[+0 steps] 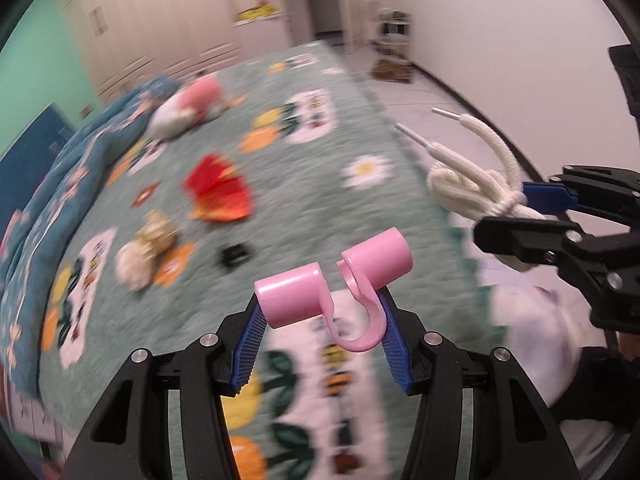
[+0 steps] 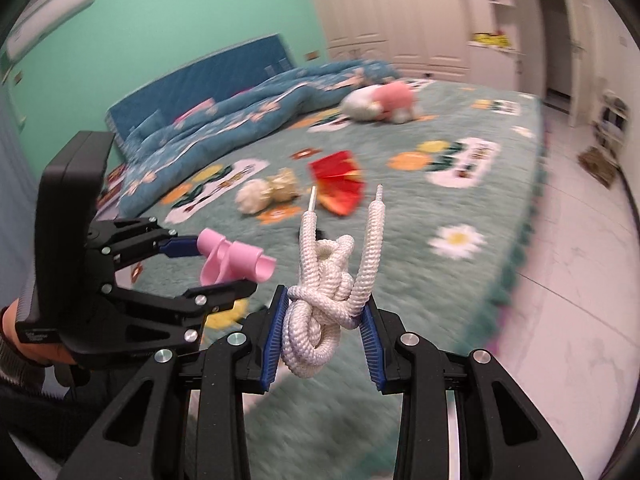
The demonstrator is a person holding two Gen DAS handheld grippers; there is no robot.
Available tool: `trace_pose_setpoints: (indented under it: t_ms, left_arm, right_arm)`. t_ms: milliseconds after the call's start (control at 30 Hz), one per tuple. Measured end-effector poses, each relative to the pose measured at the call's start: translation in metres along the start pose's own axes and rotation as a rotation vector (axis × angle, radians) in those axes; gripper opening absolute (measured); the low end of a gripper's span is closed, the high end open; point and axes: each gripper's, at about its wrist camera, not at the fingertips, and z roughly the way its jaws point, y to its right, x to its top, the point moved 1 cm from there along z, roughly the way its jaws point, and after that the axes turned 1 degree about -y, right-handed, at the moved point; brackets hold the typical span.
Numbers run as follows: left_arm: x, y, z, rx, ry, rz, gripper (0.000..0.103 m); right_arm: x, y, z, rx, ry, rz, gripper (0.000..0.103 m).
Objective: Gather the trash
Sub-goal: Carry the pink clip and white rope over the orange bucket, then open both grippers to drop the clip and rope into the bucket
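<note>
My left gripper (image 1: 322,320) is shut on a pink plastic clip (image 1: 336,280) and holds it above the bed; it also shows in the right wrist view (image 2: 208,268), with the clip (image 2: 236,262) in it. My right gripper (image 2: 323,330) is shut on a knotted white cord (image 2: 324,300) with metal tips; it shows at the right of the left wrist view (image 1: 532,216), with the cord (image 1: 464,184). On the bed lie a red crumpled wrapper (image 1: 222,192), a white and gold paper ball (image 1: 146,252) and a small black piece (image 1: 235,257).
The bed has a green flowered cover (image 1: 360,208) and a blue quilt (image 2: 240,112) by the headboard. A pink and white plush toy (image 2: 380,102) lies far up the bed. White tiled floor (image 2: 572,280) runs along the bed's right side. Wardrobes line the far wall.
</note>
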Motion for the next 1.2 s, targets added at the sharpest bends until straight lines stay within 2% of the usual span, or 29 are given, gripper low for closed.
trace_pose_setpoints:
  t_ms: [233,433,633,700,800,933,1133,1167,1200]
  left_arm:
    - [0.026,0.112,-0.005,-0.122,0.041,0.222,0.055]
    - [0.034,0.203,-0.006,-0.232,0.050,0.400,0.055]
    - [0.027,0.288,0.014,-0.353,-0.001,0.538,0.055]
    - [0.022,0.311,0.026,-0.370,-0.020,0.575,0.055]
    - [0.017,0.337,0.049,-0.389,-0.075,0.602,0.055]
    - [0.017,0.354,0.078,-0.384,-0.123,0.614,0.055]
    - [0.014,0.368,0.108,-0.359,-0.168,0.659,0.057]
    - [0.013,0.373,0.108,-0.354,-0.175,0.662,0.059]
    - [0.012,0.372,0.111,-0.345,-0.180,0.663,0.072]
  right_arm:
    - [-0.062,0.069,-0.095,-0.162,0.070,0.170,0.035]
    - [-0.125,0.123,-0.161,-0.285,0.108,0.326,0.035]
    - [-0.190,0.170,-0.199,-0.375,0.103,0.470,0.035]
    - [-0.215,0.189,-0.205,-0.398,0.090,0.527,0.035]
    - [-0.242,0.210,-0.212,-0.418,0.077,0.587,0.035]
    - [-0.275,0.236,-0.211,-0.434,0.048,0.652,0.035]
    - [-0.298,0.255,-0.200,-0.430,0.016,0.695,0.035]
    - [-0.299,0.256,-0.195,-0.428,0.012,0.697,0.035]
    - [-0.299,0.257,-0.191,-0.425,0.007,0.699,0.035]
